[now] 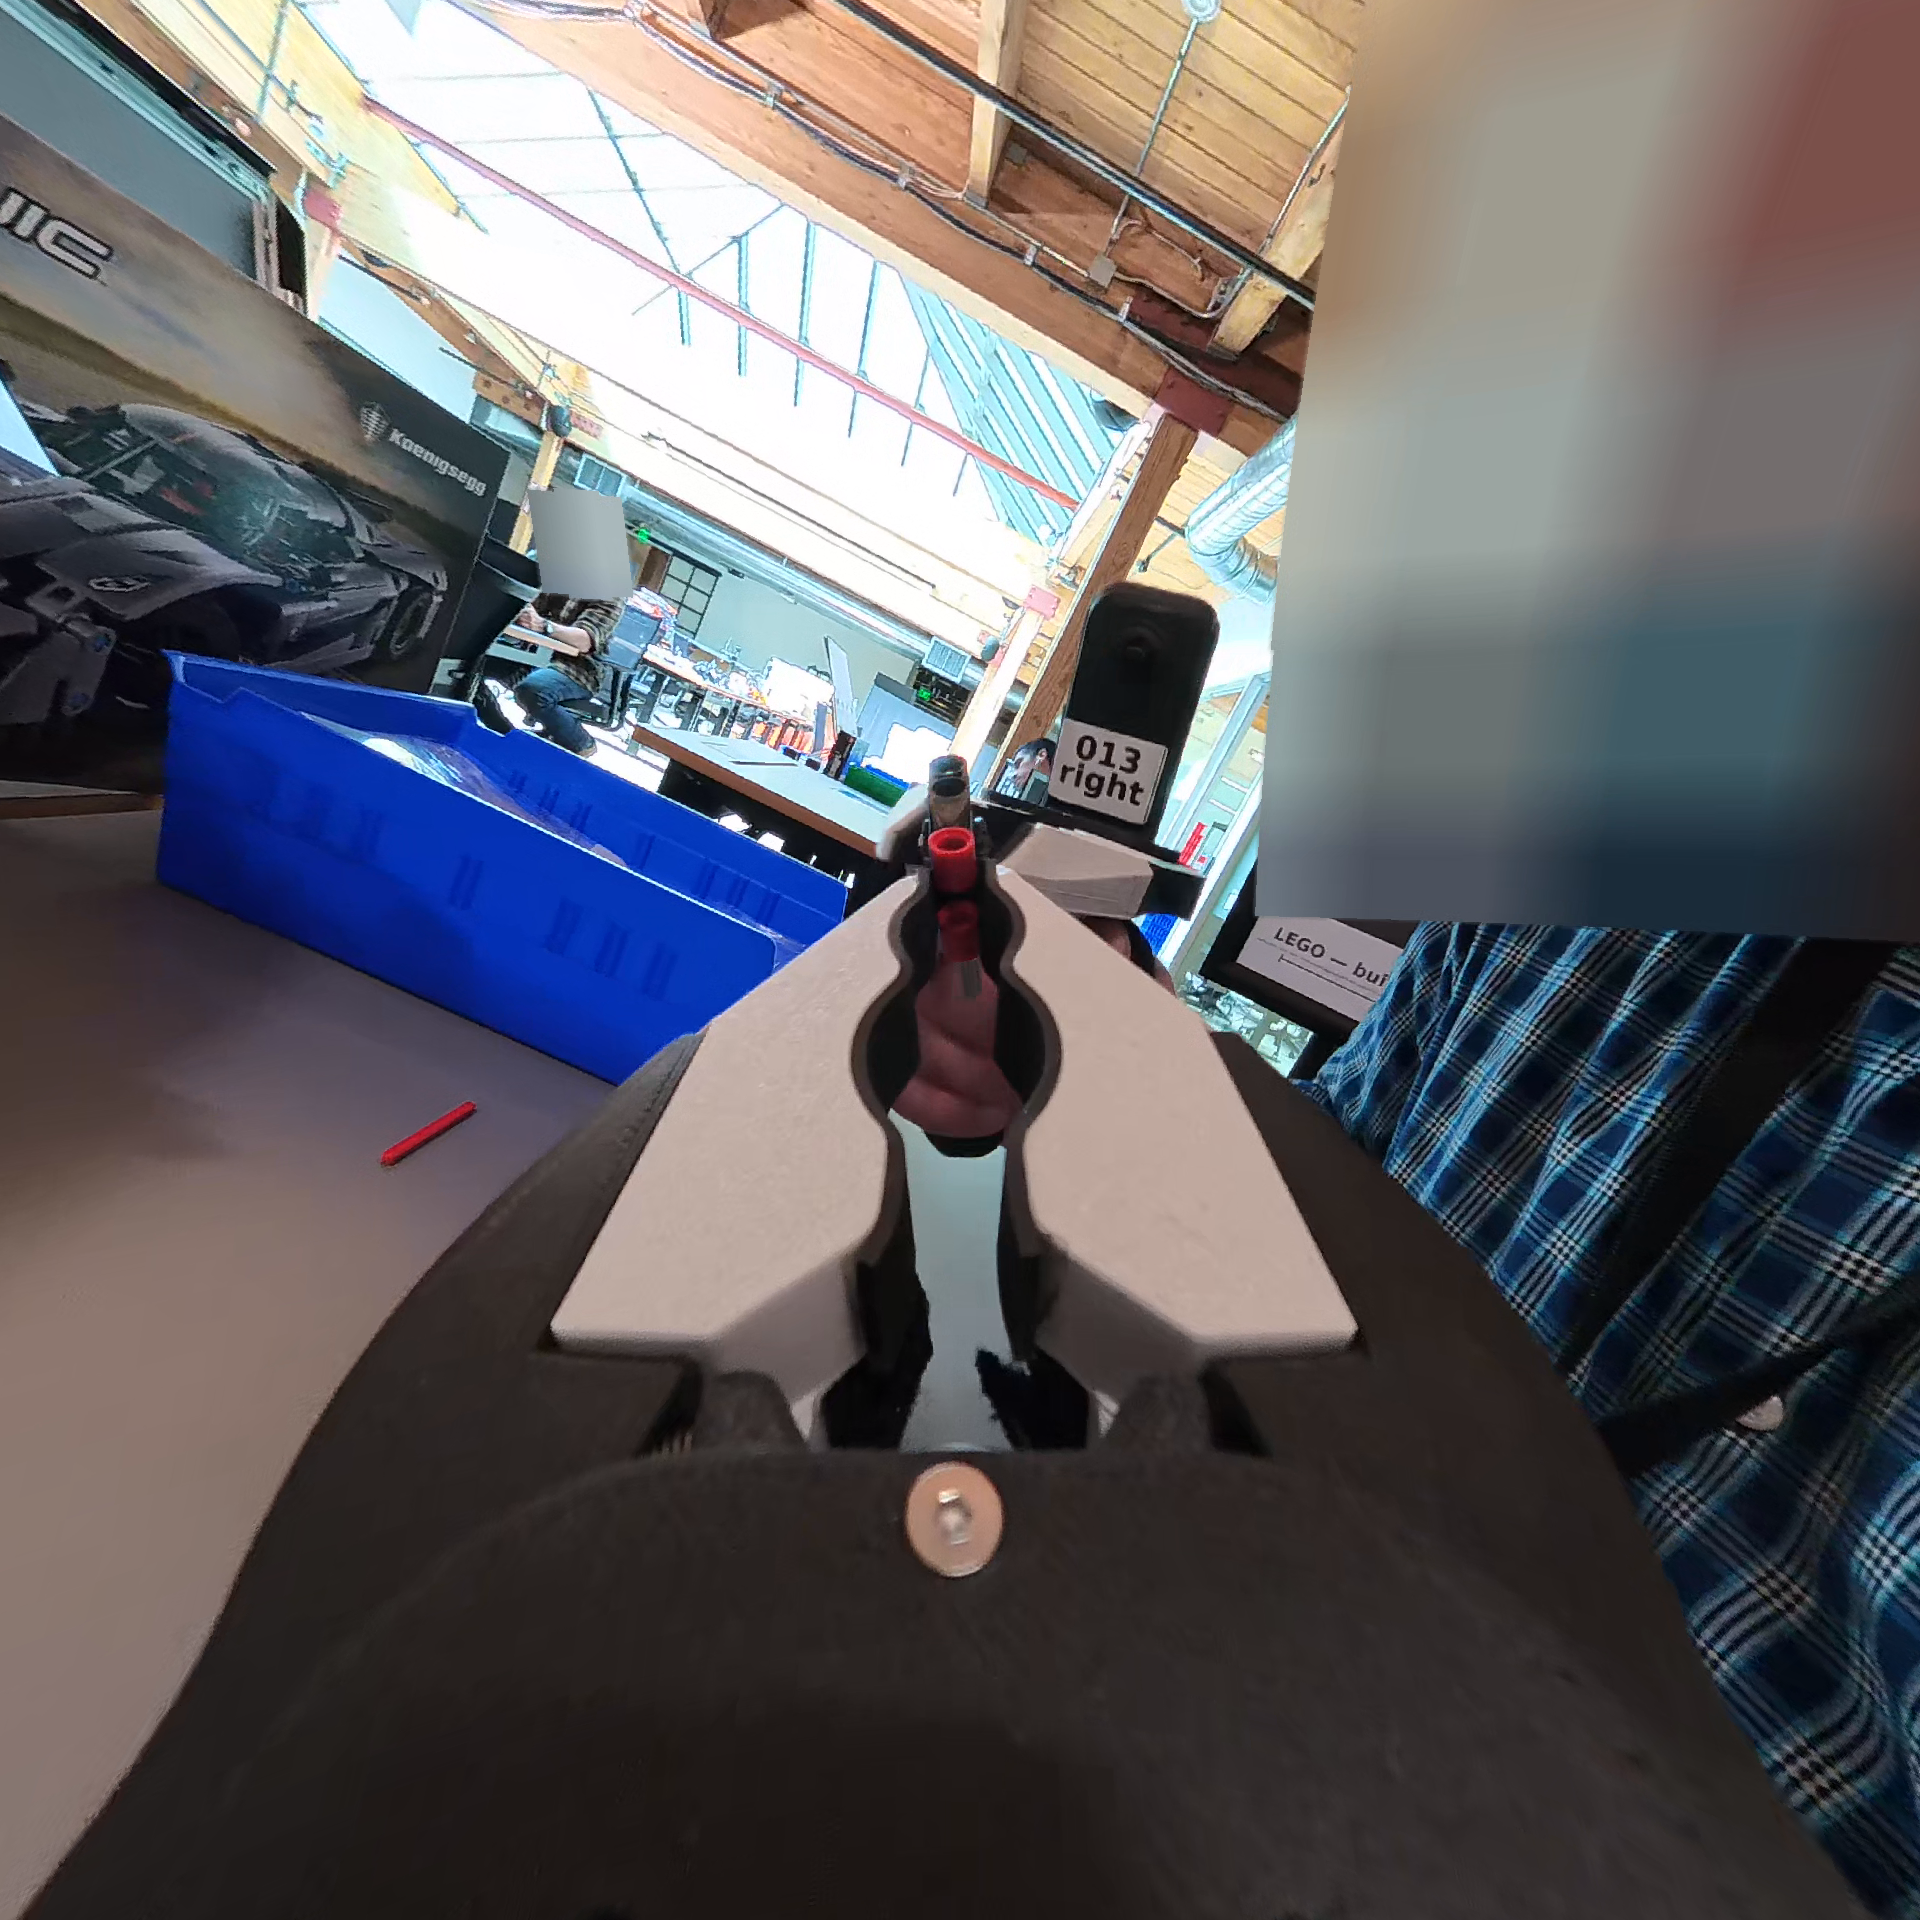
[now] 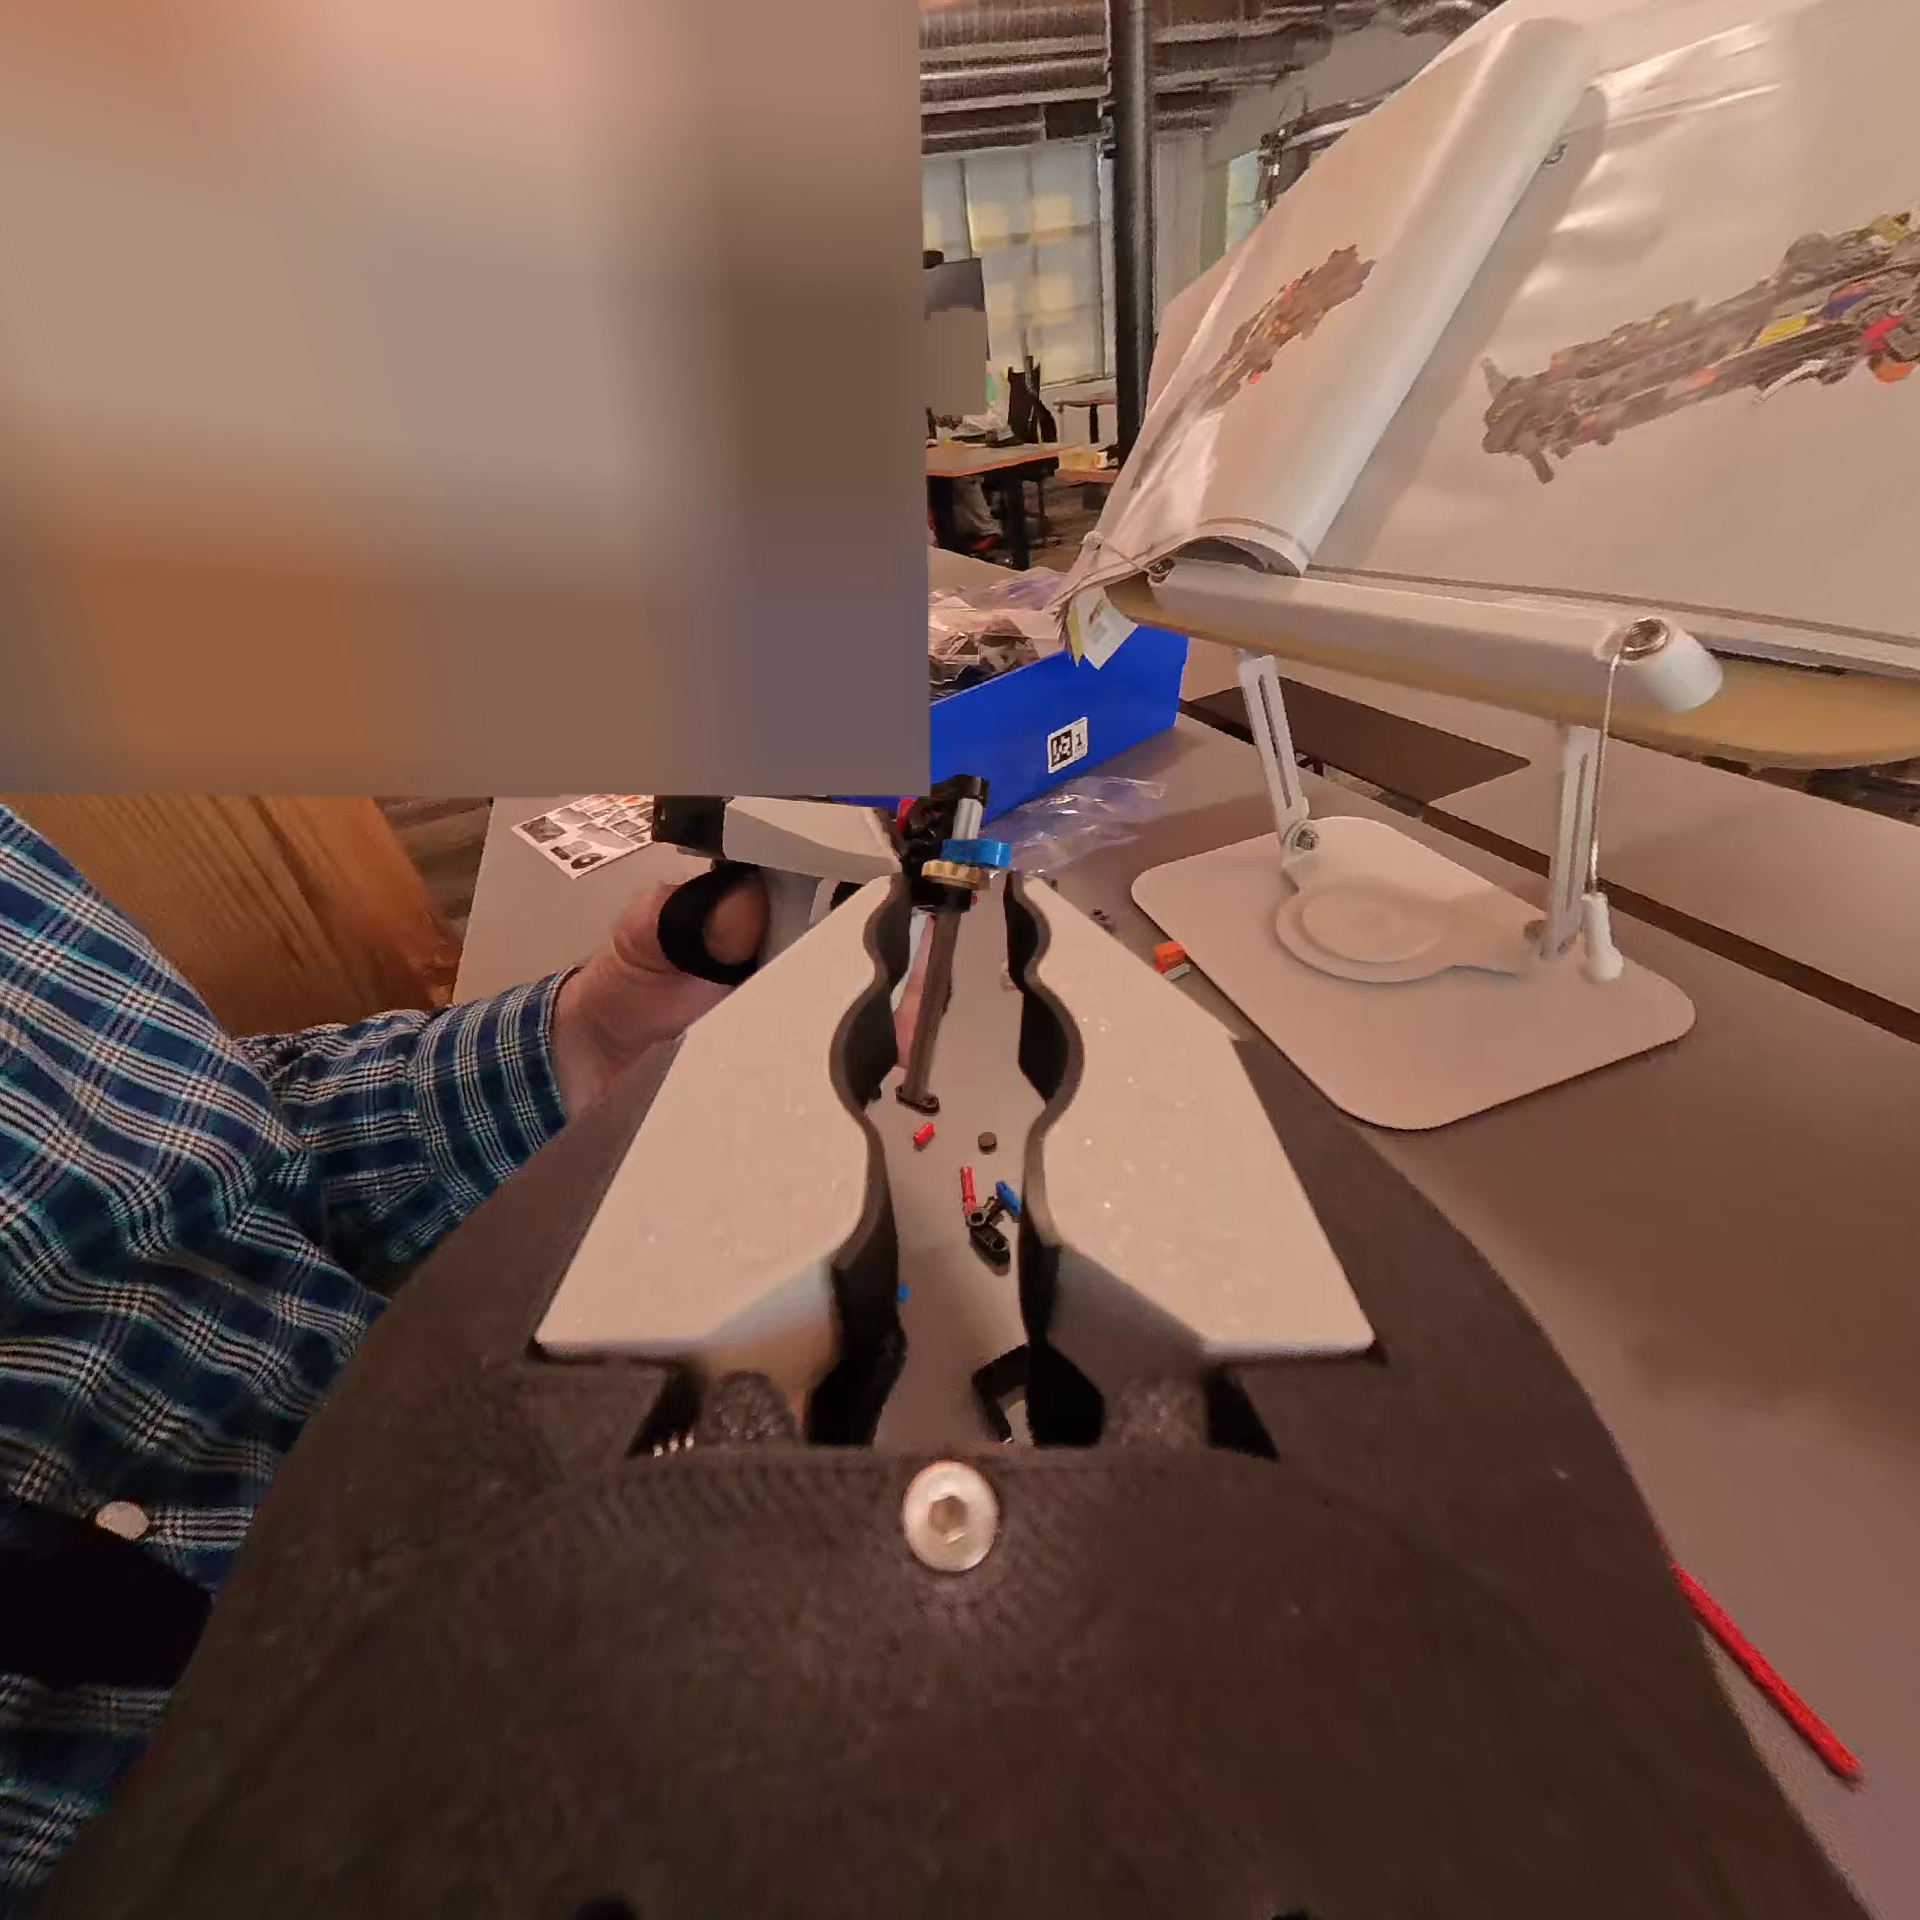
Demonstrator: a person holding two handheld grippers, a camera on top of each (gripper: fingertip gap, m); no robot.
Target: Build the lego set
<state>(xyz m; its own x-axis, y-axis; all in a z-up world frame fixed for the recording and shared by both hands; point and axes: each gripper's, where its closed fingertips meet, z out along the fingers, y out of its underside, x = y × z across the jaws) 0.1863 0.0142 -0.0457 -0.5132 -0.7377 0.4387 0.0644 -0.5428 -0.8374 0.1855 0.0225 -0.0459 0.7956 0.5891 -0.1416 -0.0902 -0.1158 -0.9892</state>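
You've got a small sub-assembly (image 2: 940, 883) up in the air between both tongs: the left gripper (image 1: 954, 868) pinches its red end, the right gripper (image 2: 951, 883) nips it by the tan and blue gears, black axle hanging below. Early days, I'd say: loose pins (image 2: 982, 1205) lie on the table beneath your right tongs, the manual (image 2: 1558, 343) stands open beyond.
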